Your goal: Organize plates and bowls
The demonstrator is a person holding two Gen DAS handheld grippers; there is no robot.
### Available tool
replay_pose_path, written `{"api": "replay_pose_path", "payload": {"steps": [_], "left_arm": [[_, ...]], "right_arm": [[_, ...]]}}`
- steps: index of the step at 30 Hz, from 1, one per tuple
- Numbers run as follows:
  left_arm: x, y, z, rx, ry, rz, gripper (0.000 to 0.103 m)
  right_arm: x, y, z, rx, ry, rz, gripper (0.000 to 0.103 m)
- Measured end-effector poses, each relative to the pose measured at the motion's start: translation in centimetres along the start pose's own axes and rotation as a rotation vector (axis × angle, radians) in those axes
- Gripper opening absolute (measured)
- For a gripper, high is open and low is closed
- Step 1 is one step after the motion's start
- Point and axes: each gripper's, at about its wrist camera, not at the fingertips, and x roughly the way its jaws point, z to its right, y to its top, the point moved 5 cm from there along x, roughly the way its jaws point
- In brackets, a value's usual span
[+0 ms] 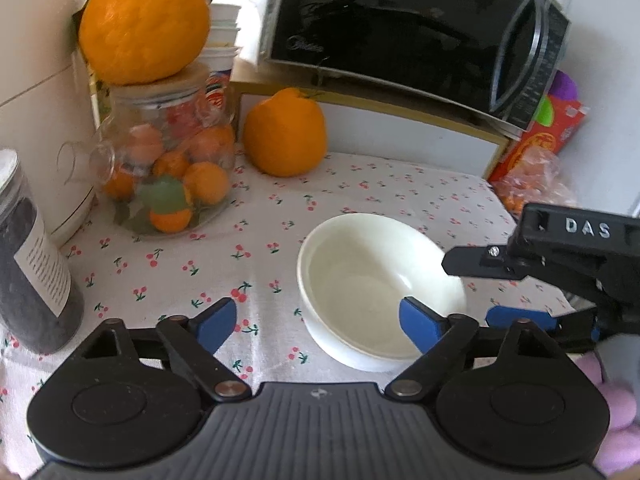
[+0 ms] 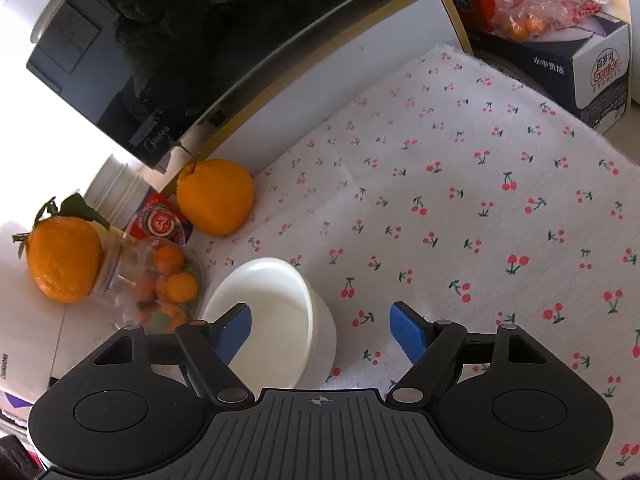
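Note:
A white bowl (image 1: 360,272) stands upright on the cherry-print cloth (image 1: 168,264). My left gripper (image 1: 320,328) is open. Its right pad (image 1: 420,330) hangs inside the bowl near the front rim, and its left pad is out over the cloth. My right gripper (image 1: 470,290) reaches in from the right and straddles the bowl's right rim. In the right wrist view the bowl (image 2: 280,300) sits low and left. There the right gripper (image 2: 322,330) is open, one pad (image 2: 236,328) inside the bowl and the other over the cloth (image 2: 480,200). No pad presses on the wall.
A black microwave (image 1: 400,20) sits on a white box at the back. In front of it lies a large orange (image 1: 284,132). A glass jar of small oranges (image 1: 172,168) has another orange on its lid. A dark canister (image 1: 32,264) stands left. A printed box (image 2: 596,76) stands at the cloth's far right.

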Motion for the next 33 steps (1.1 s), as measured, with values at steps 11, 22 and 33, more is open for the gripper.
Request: {"api": "replay_pose_path", "payload": {"steps": [11,22,33], "left_arm": [[1.4,-0.2,-0.4,-0.119,0.011,-0.047,0.056],[2.0,-0.3,-0.1,-0.123,0.002,-0.075,0.038],[2.2,-0.3,0.0,-0.113,-0.007,-0.092,0.029]], "right_arm": [[1.6,-1.1,-0.7,-0.004,-0.014,-0.021,0.075],[2.3,-1.5,-0.5,-0.001,-0.027,-0.037,0.046],[2.3,-1.7,-1.0,-0.029,-0.025,-0.044,0.032]]}}
